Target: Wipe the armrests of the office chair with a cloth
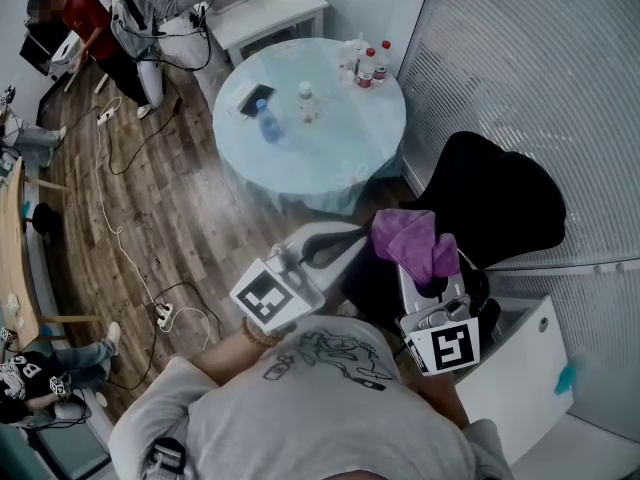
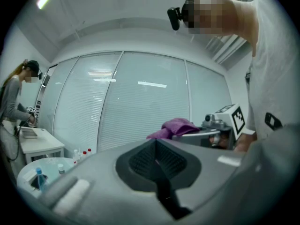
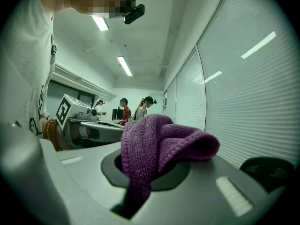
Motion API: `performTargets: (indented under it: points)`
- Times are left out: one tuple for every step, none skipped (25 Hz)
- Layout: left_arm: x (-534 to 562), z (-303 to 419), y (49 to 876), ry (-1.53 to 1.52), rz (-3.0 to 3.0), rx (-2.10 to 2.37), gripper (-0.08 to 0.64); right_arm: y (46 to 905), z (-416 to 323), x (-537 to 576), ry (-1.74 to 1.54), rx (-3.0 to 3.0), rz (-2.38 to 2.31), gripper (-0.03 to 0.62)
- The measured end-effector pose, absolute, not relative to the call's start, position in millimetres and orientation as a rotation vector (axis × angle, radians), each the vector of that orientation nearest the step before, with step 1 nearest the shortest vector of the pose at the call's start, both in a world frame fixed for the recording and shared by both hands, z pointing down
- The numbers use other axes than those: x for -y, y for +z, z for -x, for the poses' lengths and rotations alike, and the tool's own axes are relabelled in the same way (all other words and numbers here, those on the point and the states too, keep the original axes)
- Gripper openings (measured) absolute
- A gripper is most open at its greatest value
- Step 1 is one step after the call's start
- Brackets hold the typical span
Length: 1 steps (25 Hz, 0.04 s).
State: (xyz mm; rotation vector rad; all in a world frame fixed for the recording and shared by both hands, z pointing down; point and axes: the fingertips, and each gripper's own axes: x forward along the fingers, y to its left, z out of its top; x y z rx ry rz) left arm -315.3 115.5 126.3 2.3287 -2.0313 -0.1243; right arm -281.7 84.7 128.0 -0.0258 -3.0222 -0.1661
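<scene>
The left gripper (image 1: 345, 238) is held out low in front of the person, pointed up and to the right. Its jaws are pressed together, and nothing is held between them. The right gripper (image 3: 143, 175) is held close beside it, pointed the same way. Its jaws are pinched on a purple cloth (image 3: 164, 144). The cloth is bunched up and folds over the top of the jaws.

In the head view, the cloth is seen over the near side of the black chair (image 1: 495, 208). It cannot be told if the cloth touches the chair. No armrest can be picked out for sure.

A round, pale blue table (image 1: 330, 158) is seen past the chair. Some bottles (image 1: 367, 66) with red caps are stood near its far edge, and a blue bottle and a clear one nearer the middle. A white box (image 1: 515, 368) is seen just to the right of the right gripper. The floor (image 1: 180, 218) is made of brown wood, and cables (image 1: 110, 198) are laid across it. White blinds (image 1: 520, 58) are hung along the right side of the room. Other people (image 1: 150, 8) are seen far off at a white desk.

Black and white square marks are shown on the cubes (image 1: 270, 298) of the grippers. A dark drawing is printed on the person's grey shirt (image 1: 320, 408), but no words can be read. The bottle labels are too small to read.
</scene>
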Motion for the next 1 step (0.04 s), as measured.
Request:
performTargets:
  points:
    - [-114.7, 315.6, 126.2, -0.124, -2.330, 2.032, 0.000, 128.0, 282.0, -84.1, -0.165, 3.022, 0.026, 0.031]
